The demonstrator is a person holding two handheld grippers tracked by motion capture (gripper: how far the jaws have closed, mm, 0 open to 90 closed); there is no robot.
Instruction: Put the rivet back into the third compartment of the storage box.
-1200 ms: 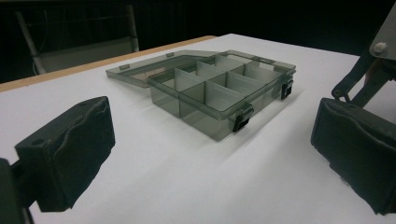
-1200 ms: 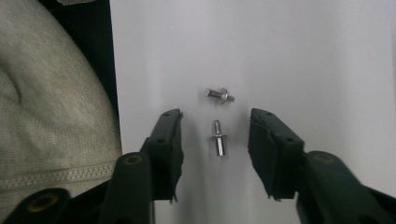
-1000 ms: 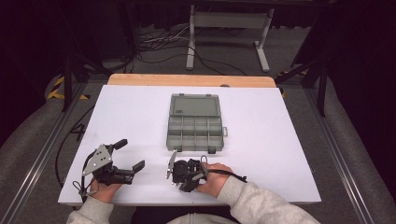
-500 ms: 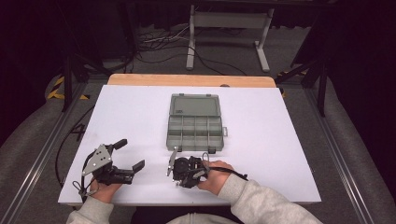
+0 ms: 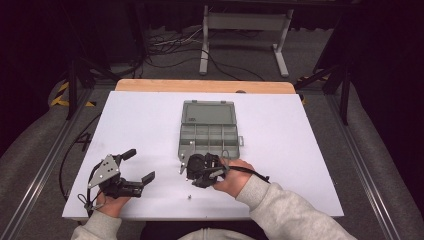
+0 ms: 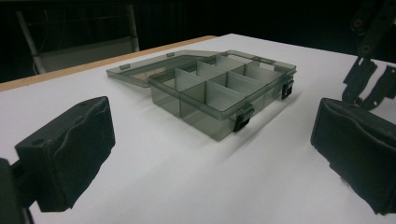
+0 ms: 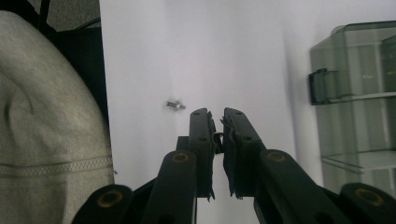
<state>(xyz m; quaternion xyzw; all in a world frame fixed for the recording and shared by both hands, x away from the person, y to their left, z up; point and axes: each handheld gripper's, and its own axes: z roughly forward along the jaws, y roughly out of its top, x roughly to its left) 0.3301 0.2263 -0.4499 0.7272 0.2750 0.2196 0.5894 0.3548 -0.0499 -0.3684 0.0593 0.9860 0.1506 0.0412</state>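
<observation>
Right gripper (image 7: 216, 122) fingers clenched on a tiny metal bit, could easily slip out before reaching the smoky clear-plastic compartment box (image 7: 359, 93); left gripper (image 5: 131, 170) released, idle.

Right claw (image 7: 217, 122) jaws stood nearly together; something small and thin sat pinched between the pads, too small to identify. Compartment box (image 7: 359, 102) beside it was cut off by the frame edge. Small screw (image 5: 189, 196) near that claw: detail unresolved.

Open organizer box (image 5: 209, 131) blocks the table (image 5: 300, 150) centre; both sides lie free.
</observation>
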